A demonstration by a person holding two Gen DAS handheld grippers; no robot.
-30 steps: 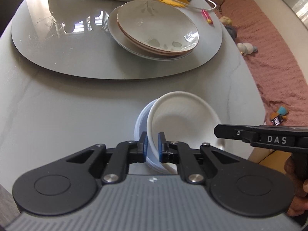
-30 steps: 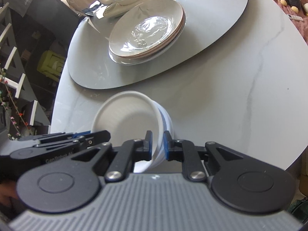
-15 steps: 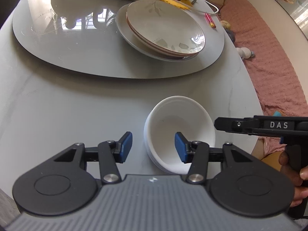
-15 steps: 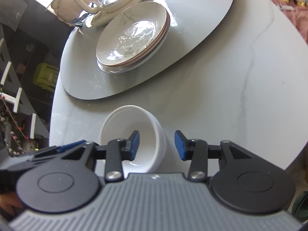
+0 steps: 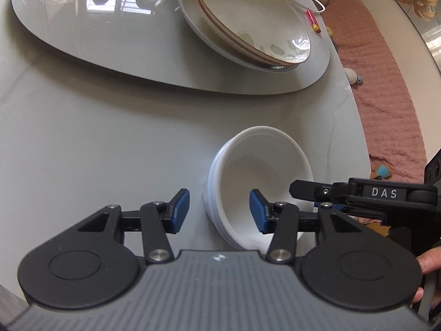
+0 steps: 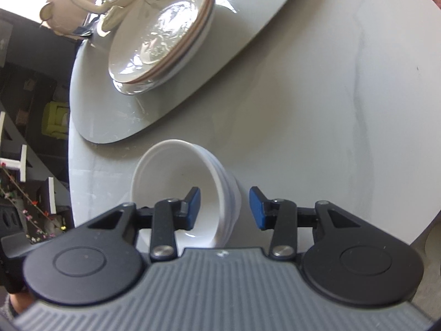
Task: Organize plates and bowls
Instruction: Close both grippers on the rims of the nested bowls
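The left claw (image 5: 219, 211) stood open, its blue pads apart and gripping nothing. The near-left rim of the stack of white bowls (image 5: 259, 171) lay between those pads without touching either, the left pad outside the wall and the right pad over the hollow. From this claw the stack sat directly ahead and a little to the right, close under the fingertips, resting on the pale marble worktop (image 5: 82, 138) near its front edge.

The right claw (image 6: 223, 209) was open as well and empty. It mirrored the other: the stack of bowls (image 6: 179, 171) lay ahead and slightly to its left, with the near-right wall standing between the two pads, the left pad inside the bowl and the right pad outside, neither in contact. Both claws were about equally near, one on each side of the rim.

Well beyond the bowls, on the grey turntable (image 5: 110, 55), sat the stack of plates (image 5: 256, 19), up and somewhat right from the left claw, up and left from the right claw (image 6: 162, 27). The bowls being round, no axis favoured either side; judging from this, whichever claw closed first would take the rim wall already between its pads.
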